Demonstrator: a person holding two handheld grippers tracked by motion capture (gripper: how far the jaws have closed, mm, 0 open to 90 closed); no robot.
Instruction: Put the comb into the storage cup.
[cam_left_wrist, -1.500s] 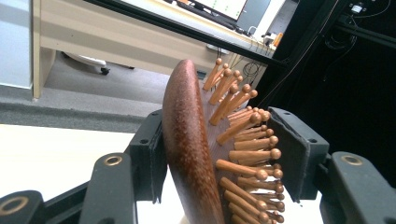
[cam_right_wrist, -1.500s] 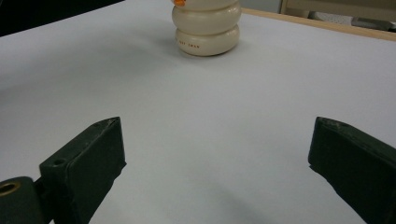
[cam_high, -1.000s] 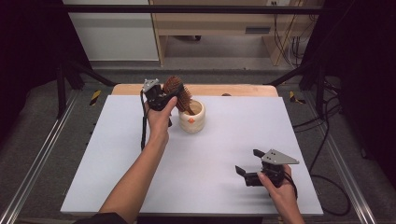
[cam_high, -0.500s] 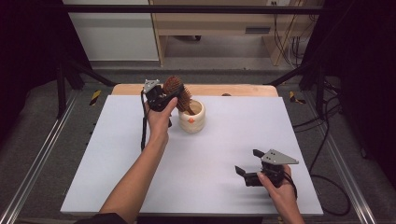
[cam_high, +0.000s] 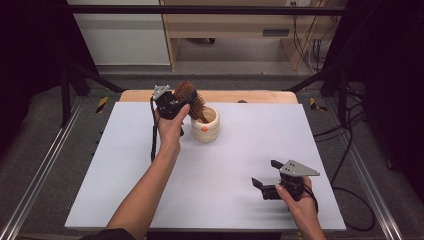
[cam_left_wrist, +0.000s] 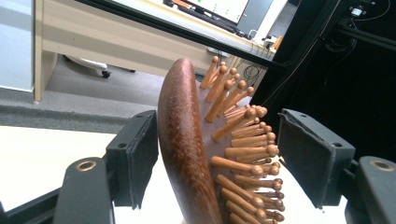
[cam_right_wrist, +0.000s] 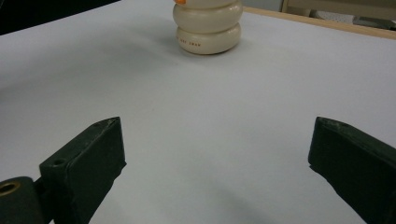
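The wooden hairbrush (cam_high: 190, 100) stands head-up in the cream holder (cam_high: 206, 126) near the far edge of the white table (cam_high: 125, 170). The left gripper (cam_high: 181, 106) flanks its head, jaws just opening, pads off the wood; otherwise nothing has shifted since before. The right gripper (cam_high: 266, 176) rests near the right front corner, jaws wide apart and holding nothing.

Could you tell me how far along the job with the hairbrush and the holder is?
Done: the hairbrush stands in the cream holder. In hand: the left gripper has just been opening, and its pads now stand apart from the brush head between them. Left: probably drawing that gripper away. The right gripper rests open on the table.
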